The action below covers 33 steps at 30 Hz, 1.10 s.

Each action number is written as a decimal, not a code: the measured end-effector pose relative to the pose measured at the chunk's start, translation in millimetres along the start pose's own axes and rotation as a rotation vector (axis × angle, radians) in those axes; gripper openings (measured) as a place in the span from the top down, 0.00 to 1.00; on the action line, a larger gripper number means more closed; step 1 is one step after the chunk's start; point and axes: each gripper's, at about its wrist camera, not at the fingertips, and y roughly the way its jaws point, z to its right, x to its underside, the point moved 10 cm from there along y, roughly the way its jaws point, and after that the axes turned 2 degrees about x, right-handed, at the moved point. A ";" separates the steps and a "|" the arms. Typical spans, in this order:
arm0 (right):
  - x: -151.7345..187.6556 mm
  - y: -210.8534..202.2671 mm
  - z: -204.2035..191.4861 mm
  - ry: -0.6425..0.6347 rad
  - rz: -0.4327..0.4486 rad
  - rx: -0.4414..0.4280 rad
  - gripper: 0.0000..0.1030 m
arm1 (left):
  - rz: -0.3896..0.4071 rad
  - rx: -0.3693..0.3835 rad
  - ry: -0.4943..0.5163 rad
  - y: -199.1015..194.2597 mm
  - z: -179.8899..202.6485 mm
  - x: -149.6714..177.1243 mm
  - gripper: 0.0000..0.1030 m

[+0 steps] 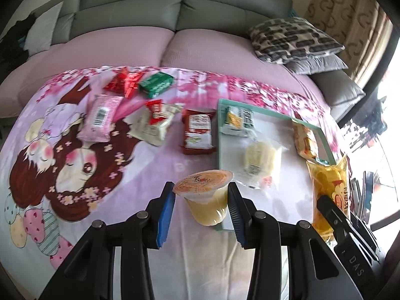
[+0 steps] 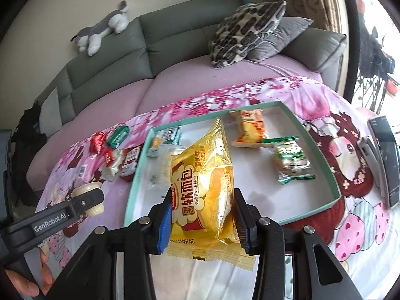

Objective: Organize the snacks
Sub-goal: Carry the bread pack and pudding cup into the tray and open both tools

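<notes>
A grey leather sofa [image 2: 140,50] with a mauve seat cover [image 1: 212,50] fills the room behind, against a pale wall; a patterned curtain [image 1: 350,12] hangs at the bright window on the right. On the sofa's back lies a grey-and-white plush dog [image 2: 105,28], and at its right end a black-and-white patterned cushion [image 2: 247,30] leans on a plain grey cushion [image 2: 282,37]. In front, a pink blanket printed with cartoon girls and blossoms [image 1: 82,155] is the working surface. On it sits a shallow rectangular tray with a teal rim and white floor [image 2: 322,160], holding several wrapped snacks, among them an orange packet [image 2: 250,127] and a green-and-white one [image 2: 291,160]. Left of the tray, loose snacks lie on the blanket: a pink packet [image 1: 100,117], a dark red one [image 1: 198,131], a green one [image 1: 156,83] and small red wrappers [image 1: 122,82]. A dark phone [image 2: 385,160] rests at the blanket's right edge.

The right gripper [image 2: 203,215] is clenched on a yellow soft-bread bag [image 2: 202,187], held upright above the tray's near edge. The left gripper [image 1: 201,200] grasps a clear jelly cup with an orange lid [image 1: 203,195], tilted, just beside the tray's near left corner. Fingers of a hand [image 2: 45,275] show beneath it.
</notes>
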 end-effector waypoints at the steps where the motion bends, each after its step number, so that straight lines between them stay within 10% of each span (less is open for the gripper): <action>1: -0.4 0.3 2.6 0.004 0.000 0.004 0.56 | -0.004 0.003 0.009 2.0 4.2 0.2 0.58; 33: -25.8 36.3 29.2 -0.016 -0.009 0.053 0.55 | -0.105 0.032 0.159 65.6 60.2 9.8 0.57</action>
